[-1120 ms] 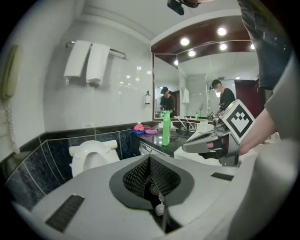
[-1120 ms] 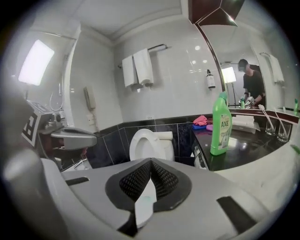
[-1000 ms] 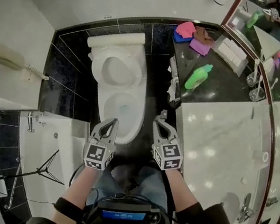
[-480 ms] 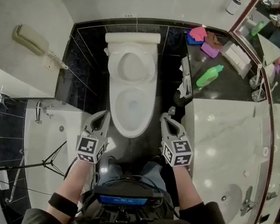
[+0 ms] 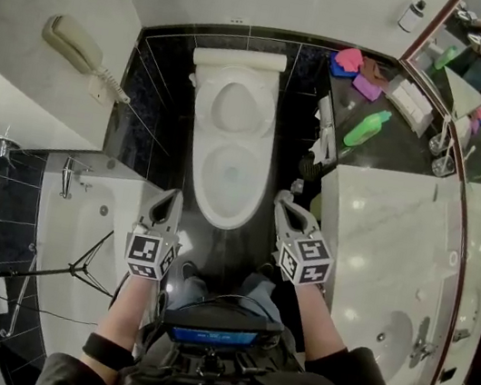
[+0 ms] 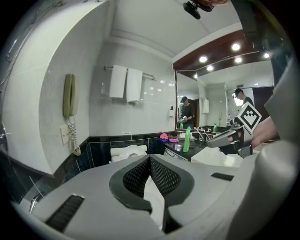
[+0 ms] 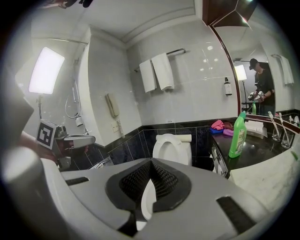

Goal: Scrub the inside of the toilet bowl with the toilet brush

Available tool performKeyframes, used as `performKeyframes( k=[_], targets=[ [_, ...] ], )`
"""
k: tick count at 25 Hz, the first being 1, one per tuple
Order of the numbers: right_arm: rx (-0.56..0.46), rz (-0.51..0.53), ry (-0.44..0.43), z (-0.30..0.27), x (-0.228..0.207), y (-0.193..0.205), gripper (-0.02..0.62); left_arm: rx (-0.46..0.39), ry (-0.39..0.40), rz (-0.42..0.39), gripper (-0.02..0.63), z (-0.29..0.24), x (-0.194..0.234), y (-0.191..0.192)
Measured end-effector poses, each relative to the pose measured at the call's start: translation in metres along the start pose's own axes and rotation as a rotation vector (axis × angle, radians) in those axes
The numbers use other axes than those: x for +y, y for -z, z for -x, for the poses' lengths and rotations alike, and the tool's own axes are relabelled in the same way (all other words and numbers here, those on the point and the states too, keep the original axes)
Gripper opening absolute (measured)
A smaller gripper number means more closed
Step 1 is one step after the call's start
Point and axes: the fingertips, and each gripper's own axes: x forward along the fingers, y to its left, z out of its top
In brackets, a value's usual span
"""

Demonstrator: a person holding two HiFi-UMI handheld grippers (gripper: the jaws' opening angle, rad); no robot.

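Note:
The white toilet (image 5: 236, 131) stands lid up at the middle of the head view, its open bowl (image 5: 229, 179) holding water. My left gripper (image 5: 167, 205) hangs shut and empty just off the bowl's front left rim. The right gripper (image 5: 283, 203) is shut and empty off the front right rim. In the left gripper view the left gripper (image 6: 150, 158) points toward the toilet (image 6: 129, 152); in the right gripper view the right gripper (image 7: 151, 163) points toward the toilet (image 7: 172, 146). A small grey knob (image 5: 297, 186) sits between toilet and counter; I cannot tell whether it is the brush.
A dark counter (image 5: 386, 153) at the right carries a green bottle (image 5: 367, 126) and pink and purple cloths (image 5: 355, 67). A marble vanity (image 5: 387, 250) with a sink (image 5: 399, 339) lies nearer. A wall phone (image 5: 78, 43), a bathtub (image 5: 78, 223) and tripod legs (image 5: 60, 273) are on the left.
Both grippers have risen and drawn back a little. The left one has slid leftward off the bowl's front rim. The head view has shifted, so the toilet now sits more central.

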Motion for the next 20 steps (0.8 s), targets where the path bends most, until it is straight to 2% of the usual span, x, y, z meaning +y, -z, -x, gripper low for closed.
performKeyframes(
  k=[4, 8, 20],
  targets=[
    [0.004, -0.012, 0.0, 0.006, 0.004, 0.005, 0.002, 0.003, -0.005, 0.007, 0.0, 0.011, -0.002, 0.004],
    [0.009, 0.019, 0.011, 0.012, 0.007, 0.009, 0.002, 0.008, -0.016, 0.01, 0.0, 0.02, -0.001, 0.009],
    [0.009, 0.016, 0.029, 0.02, -0.001, 0.011, 0.002, 0.001, -0.016, -0.002, 0.0, 0.019, -0.001, 0.004]
  ],
)
